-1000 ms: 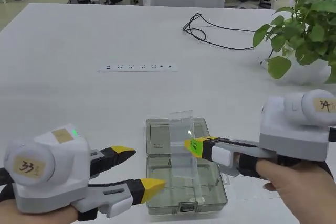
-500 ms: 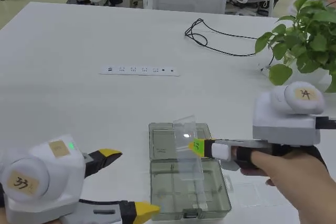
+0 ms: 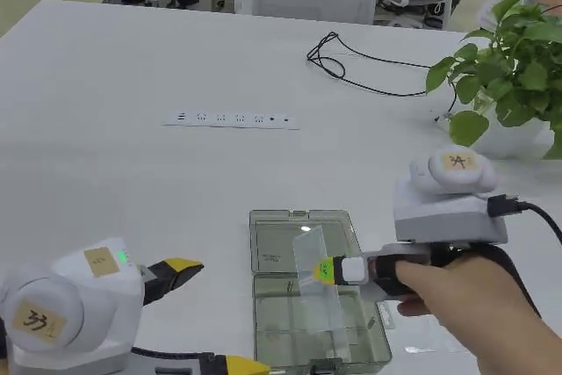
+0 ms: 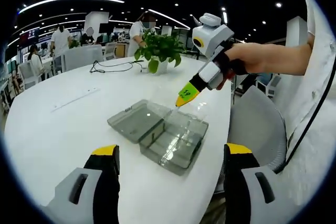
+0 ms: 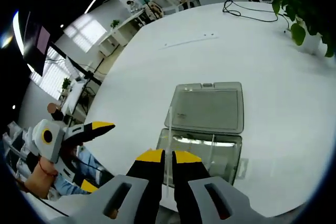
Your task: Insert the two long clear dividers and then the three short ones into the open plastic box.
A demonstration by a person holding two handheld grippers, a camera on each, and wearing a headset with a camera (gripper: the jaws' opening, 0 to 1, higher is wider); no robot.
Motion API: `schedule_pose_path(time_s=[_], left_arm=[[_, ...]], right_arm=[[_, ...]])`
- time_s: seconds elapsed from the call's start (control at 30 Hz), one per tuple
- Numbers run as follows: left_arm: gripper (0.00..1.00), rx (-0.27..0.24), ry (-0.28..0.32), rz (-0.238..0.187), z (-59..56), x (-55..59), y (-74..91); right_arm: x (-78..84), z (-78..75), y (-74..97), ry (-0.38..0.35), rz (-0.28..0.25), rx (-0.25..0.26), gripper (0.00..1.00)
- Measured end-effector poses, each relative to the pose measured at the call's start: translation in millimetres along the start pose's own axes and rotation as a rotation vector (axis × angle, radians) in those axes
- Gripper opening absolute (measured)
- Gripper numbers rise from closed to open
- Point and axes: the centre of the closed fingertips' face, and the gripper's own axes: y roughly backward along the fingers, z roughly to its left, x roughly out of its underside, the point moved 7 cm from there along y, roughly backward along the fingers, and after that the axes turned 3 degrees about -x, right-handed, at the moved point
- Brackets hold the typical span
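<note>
The open smoky plastic box [image 3: 263, 322] lies near the table's front edge with its lid [image 3: 272, 243] folded back flat. My right gripper [image 3: 327, 270] is shut on a long clear divider [image 3: 318, 292], holding it on edge and low over the box base. The right gripper view shows that divider [image 5: 169, 129] edge-on between the closed jaws of the right gripper [image 5: 168, 156], pointing at the box base [image 5: 231, 156]. My left gripper [image 3: 211, 318] stands open left of the box, holding nothing. In its own view the left gripper [image 4: 172, 150] faces the box [image 4: 142, 124].
A white power strip [image 3: 233, 118] lies mid-table and a black cable [image 3: 351, 63] loops beyond it. A potted plant [image 3: 514, 68] stands at the right edge. Faint clear pieces [image 3: 417, 331] lie on the table right of the box. Office chairs line the far edge.
The right gripper has brought the divider down and nearer, from above the lid to low over the box base. The left gripper has drawn back to the lower left.
</note>
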Motion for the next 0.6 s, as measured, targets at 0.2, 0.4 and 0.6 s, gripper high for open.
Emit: schedule_pose_path(time_s=[0.2,0.4,0.6], left_arm=[[0.83,0.029,0.003,0.006,-0.5,4.4,-3.3],[0.83,0.044,0.002,0.006,1.8,6.2,-6.0],[0.82,0.053,0.005,-0.001,3.5,6.4,-7.6]], right_arm=[[7.3,-5.4,-11.0,-0.036,0.042,0.034,0.06],[14.3,-11.1,-20.7,-0.061,0.074,0.065,0.06],[19.1,-11.6,-24.5,-0.104,0.092,0.069,0.06]])
